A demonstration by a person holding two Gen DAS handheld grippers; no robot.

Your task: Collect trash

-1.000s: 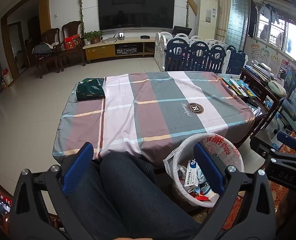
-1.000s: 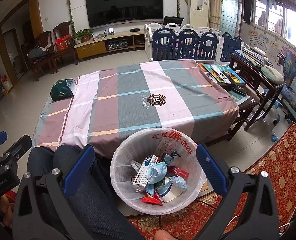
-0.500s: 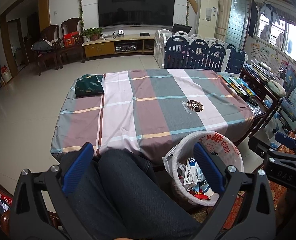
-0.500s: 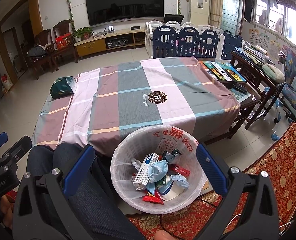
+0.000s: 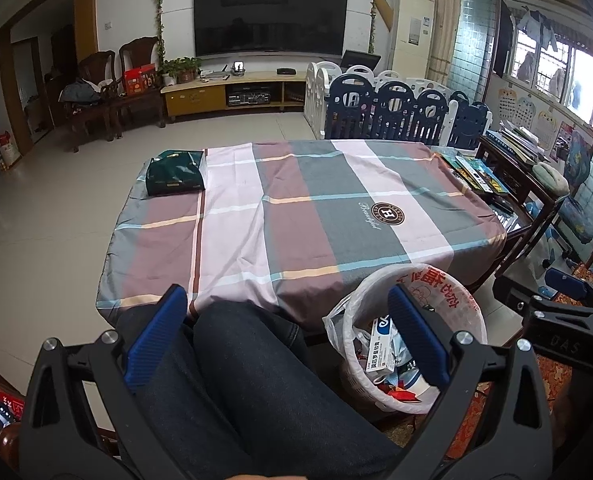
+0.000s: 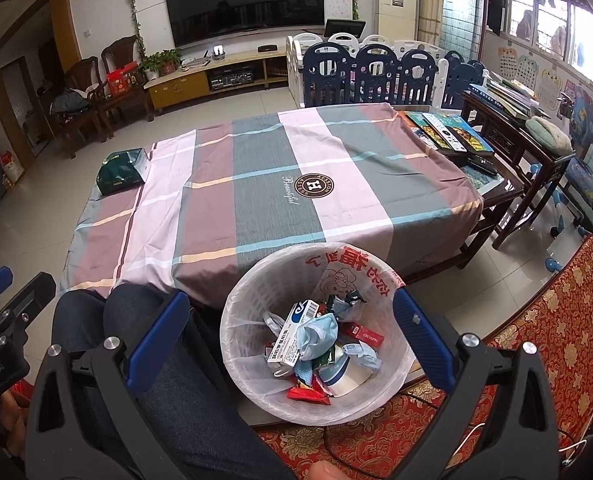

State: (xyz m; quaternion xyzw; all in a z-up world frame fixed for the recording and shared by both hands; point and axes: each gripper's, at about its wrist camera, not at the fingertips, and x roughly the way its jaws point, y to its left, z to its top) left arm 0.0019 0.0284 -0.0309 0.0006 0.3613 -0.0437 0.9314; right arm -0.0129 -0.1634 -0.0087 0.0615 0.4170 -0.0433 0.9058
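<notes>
A white trash basket [image 6: 256, 376] lined with a printed plastic bag stands on the floor at the near edge of the table; it also shows in the left wrist view [image 5: 468, 320]. It holds several pieces of trash: a white and blue box [image 6: 292, 332], a crumpled blue mask [image 6: 318, 330], red wrappers. My right gripper [image 6: 290, 336] is open and empty, above the basket. My left gripper [image 5: 286, 336] is open and empty, above the person's knees [image 5: 248, 364], left of the basket.
A table under a plaid cloth [image 6: 256, 184] fills the middle. A dark green pouch [image 6: 120, 172] lies at its far left corner. Books [image 6: 448, 132] lie on a side table at right. A red patterned sofa [image 6: 556, 328] is right of the basket. Playpen fence [image 5: 400, 112] behind.
Both grippers have lifted and pulled back slightly, so the table looks a bit farther away. Both stay open and empty. The trash in the basket has not moved.
</notes>
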